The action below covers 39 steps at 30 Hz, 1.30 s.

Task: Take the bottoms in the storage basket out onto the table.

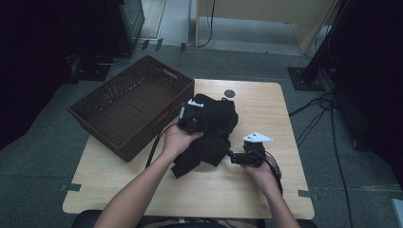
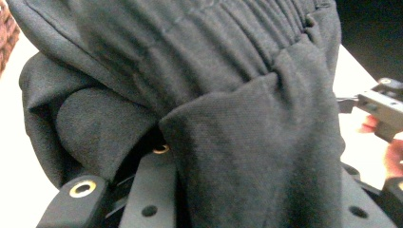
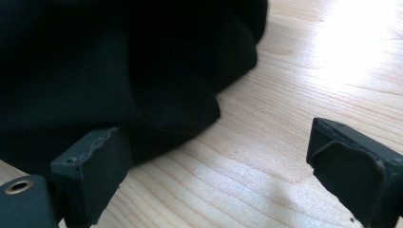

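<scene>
On the light wooden table (image 1: 237, 185) with rounded corners lies a crumpled black fabric garment (image 1: 215, 130), roughly at the centre and a little toward the far side. Dark brown woven wicker basket (image 1: 124, 107) sits tilted on the table's far left corner, partly overhanging the edge. Small dark round disc (image 1: 229, 93) set in the tabletop near the far edge. Grey carpet floor (image 1: 43, 156) around the table; black cables (image 1: 316, 114) trail across it at right; black stands and equipment in the dim background.

Left hand (image 1: 178, 140) comes in from the bottom, forearm angled up toward the garment. Left hand-held gripper (image 1: 191, 116) rests at the garment's left edge. In the left gripper view a thick fold of cloth with a gathered, elastic-like band (image 2: 228, 42) lies over and between the jaws; grip looks closed on the fabric.

Right hand (image 1: 261, 173) at the garment's near right side, right hand-held gripper (image 1: 231, 156) pointing left toward the cloth, low over the table. In the right gripper view its jaws stand wide apart with bare wood between them; the left fingertip (image 3: 97, 175) sits just beside the garment's edge (image 3: 180, 114), nothing clamped.
</scene>
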### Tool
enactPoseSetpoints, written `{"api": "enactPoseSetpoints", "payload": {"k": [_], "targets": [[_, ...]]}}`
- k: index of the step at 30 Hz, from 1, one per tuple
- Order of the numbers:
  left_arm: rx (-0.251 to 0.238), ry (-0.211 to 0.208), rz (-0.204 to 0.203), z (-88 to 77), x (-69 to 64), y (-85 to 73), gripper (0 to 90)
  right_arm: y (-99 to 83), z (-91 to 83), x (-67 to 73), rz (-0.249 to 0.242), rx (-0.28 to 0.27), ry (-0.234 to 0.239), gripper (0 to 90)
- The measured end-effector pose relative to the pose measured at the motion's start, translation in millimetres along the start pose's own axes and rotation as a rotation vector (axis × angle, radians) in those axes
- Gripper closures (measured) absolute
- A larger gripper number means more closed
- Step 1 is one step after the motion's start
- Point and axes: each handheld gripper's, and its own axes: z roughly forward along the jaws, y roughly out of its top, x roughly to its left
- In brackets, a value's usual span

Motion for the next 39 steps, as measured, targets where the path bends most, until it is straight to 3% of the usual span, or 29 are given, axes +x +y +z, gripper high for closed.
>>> {"api": "enactPoseSetpoints", "payload": {"k": [3, 9, 17, 21, 23, 26, 29, 33, 39], "targets": [[0.008, 0.011, -0.002, 8.8, 3.0, -9.7, 66.4, -0.3, -2.1, 2.3, -0.032, -0.021, -0.012, 14.7], [0.046, 0.013, -0.002, 31.5, 7.1, -34.5, 63.5, 1.3, -7.7, 5.5, -0.032, -0.069, -0.014, 15.3], [0.04, 0.015, 0.005, 46.6, 9.5, -44.0, 60.1, 4.7, -8.0, 7.3, -0.011, -0.098, 0.023, 25.2], [0.028, 0.005, 0.002, 50.2, 11.3, -46.0, 50.5, 8.0, -4.6, 11.7, -0.016, -0.11, 0.054, 32.5], [0.02, -0.003, 0.007, 48.9, 12.2, -46.4, 42.7, 8.4, 4.1, 15.3, -0.029, -0.084, 0.061, 36.4], [0.021, -0.008, 0.025, 44.1, 13.2, -45.8, 39.4, 8.5, 10.0, 17.3, -0.035, -0.062, 0.067, 39.1], [0.025, -0.004, 0.025, 35.5, 14.7, -42.6, 38.8, 7.4, 21.7, 17.7, -0.035, -0.02, 0.086, 44.3], [0.039, 0.005, 0.038, 23.9, 16.0, -39.6, 38.4, 3.3, 32.8, 16.5, -0.046, 0.037, 0.065, 46.6], [0.033, 0.015, 0.066, 2.7, 17.2, -35.5, 38.5, 1.7, 36.2, 18.8, -0.075, 0.039, 0.056, 44.7]]}}
